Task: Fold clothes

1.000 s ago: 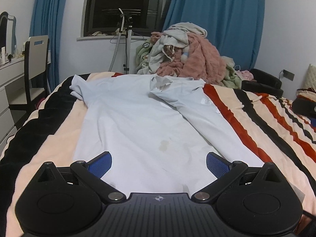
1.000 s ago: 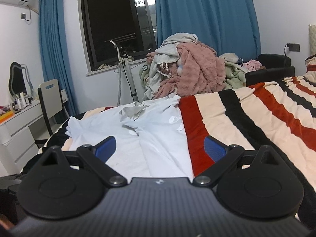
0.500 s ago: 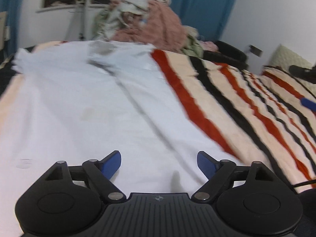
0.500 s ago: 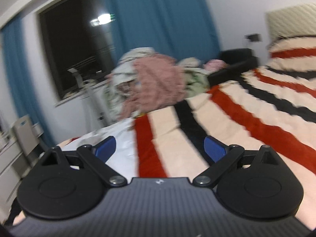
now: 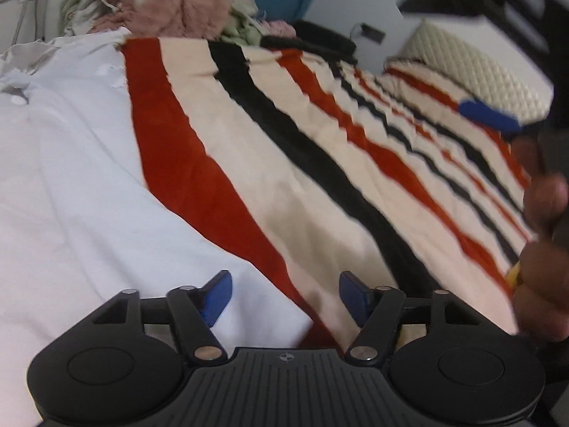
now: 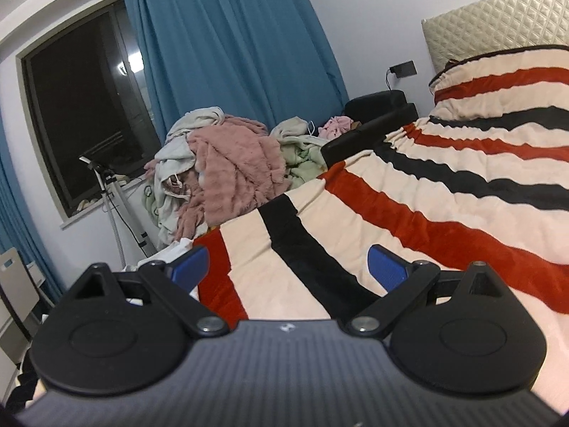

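Two low wrist views across the striped blanket (image 5: 284, 163), clothes pile (image 6: 227, 163) shared.

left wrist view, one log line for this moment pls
left gripper: closing over shirt edge, nothing pinched | right gripper: open, empty | striped blanket: flat

White walls (image 6: 373, 17) enclose a bedroom lit by artificial light. A dark window (image 6: 81, 117) shows a lamp's reflection, with blue curtains (image 6: 227, 46) on both sides. The bed (image 6: 409, 213) wears a cream blanket striped red and black, under a quilted cream headboard (image 6: 498, 21). Beyond the bed a heap of laundry (image 6: 220, 163) rises beside a black armchair (image 6: 377, 106). A socket (image 6: 403, 68) sits on the wall above it. A white chair (image 6: 14, 284) stands at the left edge
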The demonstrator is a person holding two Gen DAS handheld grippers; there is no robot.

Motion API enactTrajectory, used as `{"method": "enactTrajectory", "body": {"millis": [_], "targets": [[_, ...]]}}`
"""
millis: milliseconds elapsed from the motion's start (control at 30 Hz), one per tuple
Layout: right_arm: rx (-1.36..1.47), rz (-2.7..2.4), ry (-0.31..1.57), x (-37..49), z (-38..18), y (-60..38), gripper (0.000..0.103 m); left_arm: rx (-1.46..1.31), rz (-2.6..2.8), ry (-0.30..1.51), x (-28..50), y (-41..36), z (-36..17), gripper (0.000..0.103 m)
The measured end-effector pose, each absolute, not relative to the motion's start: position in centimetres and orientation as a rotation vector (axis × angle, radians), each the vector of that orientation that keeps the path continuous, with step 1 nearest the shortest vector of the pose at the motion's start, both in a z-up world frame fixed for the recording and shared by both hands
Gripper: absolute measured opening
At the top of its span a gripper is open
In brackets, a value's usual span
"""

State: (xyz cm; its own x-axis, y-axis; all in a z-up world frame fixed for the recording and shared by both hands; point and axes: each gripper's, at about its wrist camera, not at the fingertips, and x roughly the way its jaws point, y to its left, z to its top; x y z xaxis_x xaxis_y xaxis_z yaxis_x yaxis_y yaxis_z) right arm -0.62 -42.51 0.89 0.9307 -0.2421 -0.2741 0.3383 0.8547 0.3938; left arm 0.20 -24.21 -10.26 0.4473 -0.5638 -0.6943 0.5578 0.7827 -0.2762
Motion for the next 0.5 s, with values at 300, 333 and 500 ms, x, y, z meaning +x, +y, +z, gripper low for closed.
{"method": "enactTrajectory", "body": {"millis": [300,333,500], "targets": [[0.454,-0.334,0.232,-0.2,0.4,-42.5,0.098,-0.098,-0.600,0.749,-2.0,-18.5,-6.5,0.003],[0.452,-0.331,0.230,-0.3,0.5,-42.4,0.098,-0.140,-0.594,0.734,-2.6,-16.7,-5.4,0.003],[0.425,-0.285,0.222,-0.8,1.3,-41.2,0.098,-0.346,-0.522,0.693,-6.3,-7.4,-2.0,0.003]]}}
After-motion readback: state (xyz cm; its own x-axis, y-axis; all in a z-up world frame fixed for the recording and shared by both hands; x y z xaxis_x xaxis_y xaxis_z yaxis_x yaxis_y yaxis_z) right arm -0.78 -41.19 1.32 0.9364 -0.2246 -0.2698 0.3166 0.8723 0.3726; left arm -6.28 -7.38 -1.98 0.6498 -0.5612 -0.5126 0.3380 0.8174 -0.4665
